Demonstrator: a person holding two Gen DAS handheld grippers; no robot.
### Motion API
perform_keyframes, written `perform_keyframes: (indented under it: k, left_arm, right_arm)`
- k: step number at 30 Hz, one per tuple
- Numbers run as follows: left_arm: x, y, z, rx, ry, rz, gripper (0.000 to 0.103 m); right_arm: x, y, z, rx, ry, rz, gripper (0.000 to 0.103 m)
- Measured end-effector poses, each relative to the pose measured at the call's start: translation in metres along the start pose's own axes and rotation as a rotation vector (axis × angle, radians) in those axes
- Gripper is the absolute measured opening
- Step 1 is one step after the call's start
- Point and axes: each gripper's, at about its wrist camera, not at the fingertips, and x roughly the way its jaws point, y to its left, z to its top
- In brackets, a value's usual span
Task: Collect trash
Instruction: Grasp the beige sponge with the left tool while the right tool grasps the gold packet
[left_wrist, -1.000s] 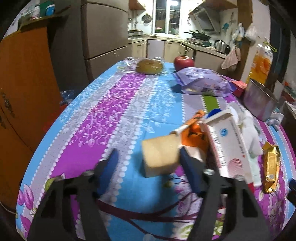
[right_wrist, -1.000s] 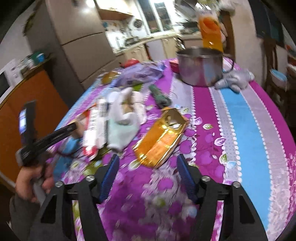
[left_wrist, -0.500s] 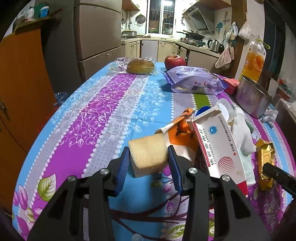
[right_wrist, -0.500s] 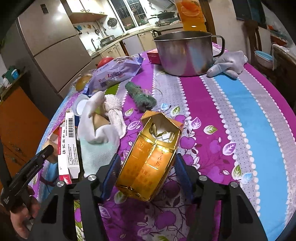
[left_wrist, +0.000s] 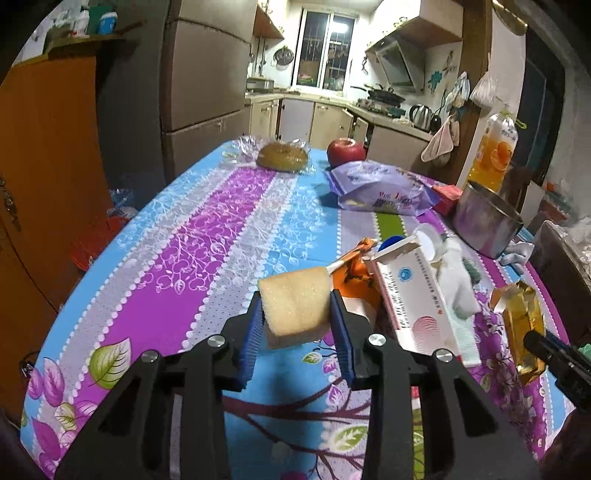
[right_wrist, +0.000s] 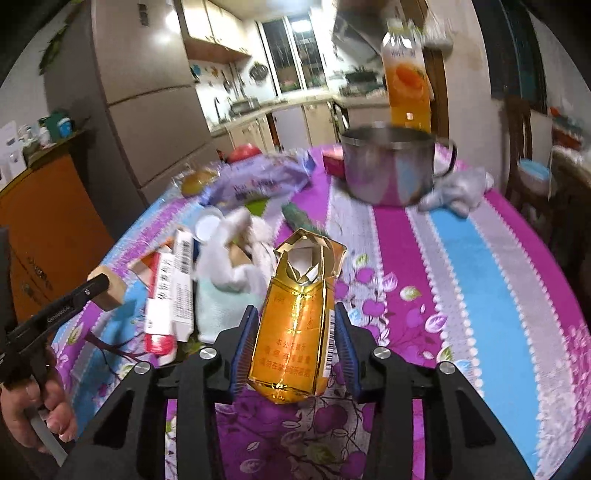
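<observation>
Left gripper: closed on the tan sponge block, blue pads pressed flat to its two sides; block lifted off the cloth, shadow beneath.
Right gripper: clamped on the gold carton at its lower half, torn open mouth pointing away toward the far end; carton tilted up, apparently clear of the table.
Grip quality, sponge: centred between the pads, soft body likely to squash; gentle, steady pressure advised, no extra squeeze.
Grip quality, carton: thin foil walls, likely to buckle or slip if pinched harder; hold best kept low and level so nothing spills from the open mouth.
Just beyond the jaws: white medicine box with red end, just right of the sponge; orange wrapper behind it; white glove left of the carton.
Farther out: purple snack bag, red apple, wrapped bun, steel pot with juice bottle behind.
Surface: floral tablecloth, purple and blue stripes.
Bin: none in view; destination cannot be told.
Lift advice: straight up first, clear of the box and glove, then both hands apart to avoid collision.
</observation>
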Motion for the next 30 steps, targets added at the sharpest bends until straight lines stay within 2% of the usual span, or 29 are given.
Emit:
perform_keyframes:
  k: [7, 15, 30]
  left_arm:
    - [-0.042, -0.036, -0.008, 0.078, -0.07, -0.046, 0.034]
    - [-0.078, -0.072, -0.015, 0.139, -0.129, -0.108, 0.034]
    - [-0.106, -0.119, -0.023, 0.187, -0.163, -0.176, 0.034]
  right_arm:
    - [-0.046, 0.022, -0.002, -0.109, -0.127, -0.028, 0.042]
    - [-0.092, 0.032, -0.006, -0.139, -0.202, -0.024, 0.042]
    - [-0.146, 0.017, -0.013, -0.126, -0.248, -0.08, 0.043]
